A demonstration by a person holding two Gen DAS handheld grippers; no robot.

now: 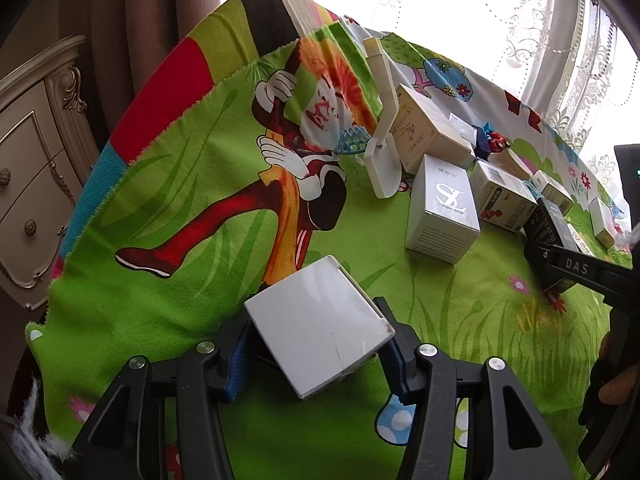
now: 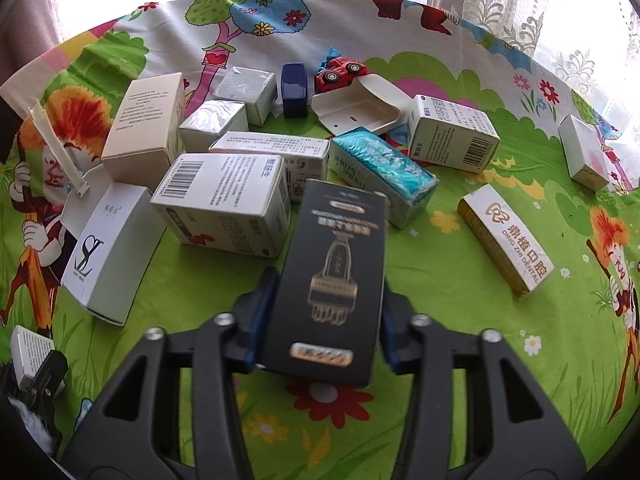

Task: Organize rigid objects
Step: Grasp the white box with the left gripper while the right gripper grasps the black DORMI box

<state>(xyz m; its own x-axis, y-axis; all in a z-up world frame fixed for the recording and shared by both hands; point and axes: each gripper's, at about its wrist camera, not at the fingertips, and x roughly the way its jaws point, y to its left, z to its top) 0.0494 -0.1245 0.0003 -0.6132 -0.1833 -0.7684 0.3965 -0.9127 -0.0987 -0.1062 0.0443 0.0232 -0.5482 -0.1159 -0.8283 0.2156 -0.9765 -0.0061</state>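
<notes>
The left gripper (image 1: 316,356), at the bottom centre of the left wrist view, is closed part-way on a plain white glossy cardboard box (image 1: 318,338); its blue-padded fingers (image 1: 236,364) press the box's two sides, and the box sits tilted, one corner pointing down toward the camera, above the green cartoon-print cloth (image 1: 160,312). The right gripper (image 2: 320,328), at the bottom centre of the right wrist view, is narrowed onto a tall black cardboard box with a gold comb-like drawing (image 2: 336,280); the pads bear on its long sides and the box stands out along the fingers, slightly blurred. Both grippers point steeply downward at the cloth.

In the left wrist view the right gripper's black finger marked "DAS" (image 1: 576,268) enters from the right edge, with part of a person's hand (image 1: 616,380) behind it at lower right. That view alone shows a cream carved cabinet with round knobs (image 1: 36,168) at the left and a brown curtain (image 1: 132,20) at upper left.

The right wrist view alone shows the whole heap in the middle of the frame: a white box with a barcode (image 2: 224,204), a teal foil-wrapped box (image 2: 384,172), a gold and white dental box (image 2: 506,238) at right, a red toy car (image 2: 340,72) and a dark blue small box (image 2: 295,90) at upper centre, and an open cream plastic case (image 2: 356,110). A white box marked "SL" (image 2: 108,252) lies at left, seen also in the left wrist view at centre right.
</notes>
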